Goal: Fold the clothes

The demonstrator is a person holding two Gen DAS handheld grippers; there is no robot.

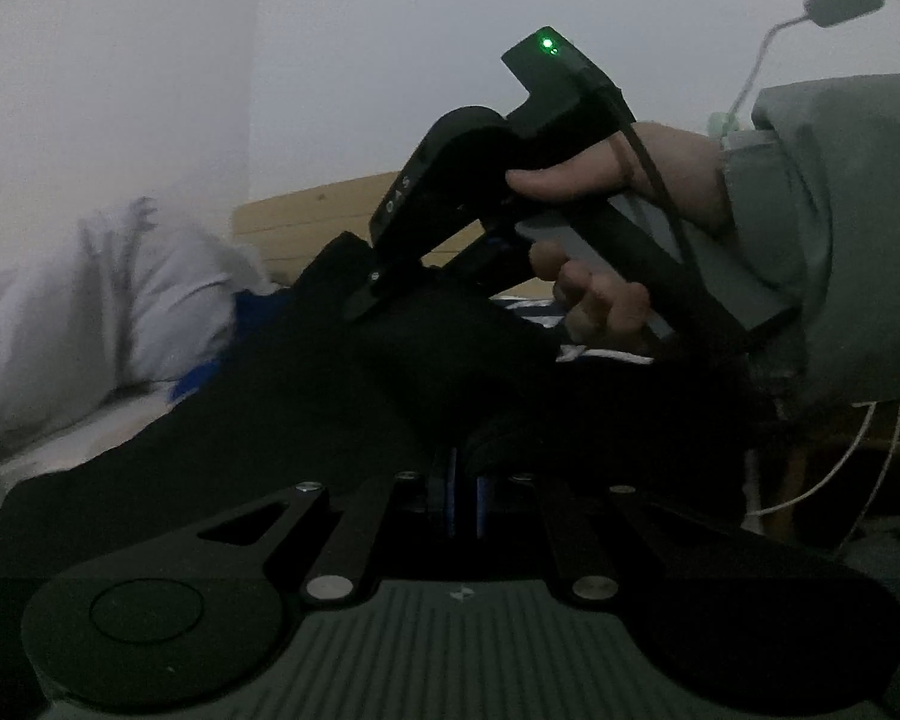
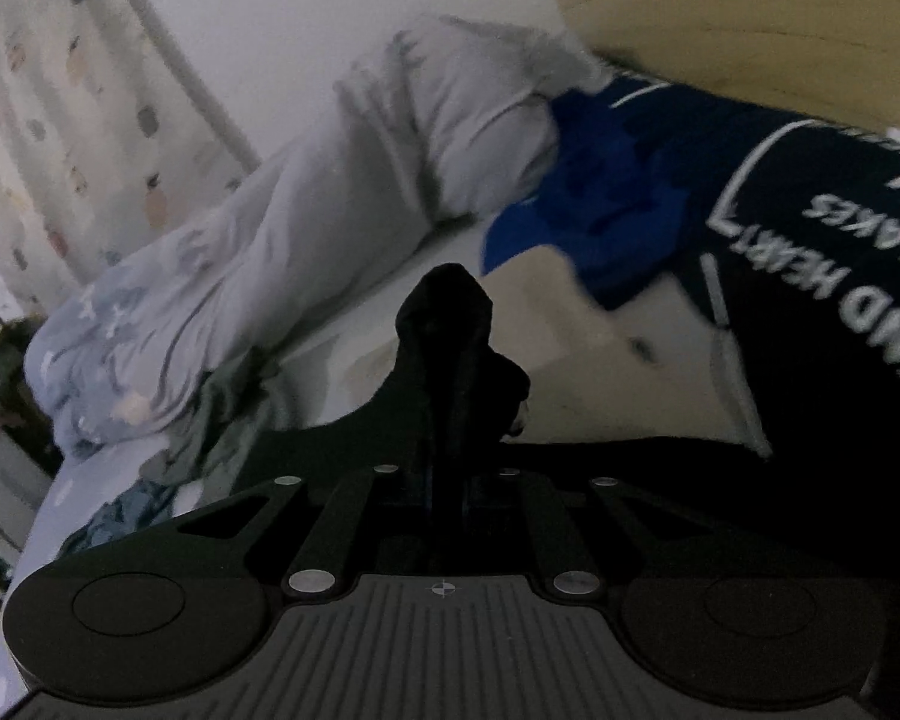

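A black garment (image 1: 258,420) hangs stretched between both grippers above the bed. In the left wrist view my left gripper (image 1: 465,480) is shut on a bunched edge of it. Further off, a person's hand (image 1: 660,180) in a grey-green sleeve (image 1: 840,228) holds my right gripper (image 1: 360,303), which pinches the cloth's far edge. In the right wrist view my right gripper (image 2: 447,474) is shut on a black fold (image 2: 444,324) that rises over its fingertips and hides them. To the right, black cloth with white lettering (image 2: 822,228) lies spread out; it seems to be the same garment.
A bright blue garment (image 2: 600,198) lies by a crumpled pale grey duvet (image 2: 330,210) on the bed. A wooden headboard (image 2: 750,30) stands behind, a patterned curtain (image 2: 60,120) at the left. A gooseneck lamp (image 1: 840,0) and white cables (image 1: 840,480) are at the right.
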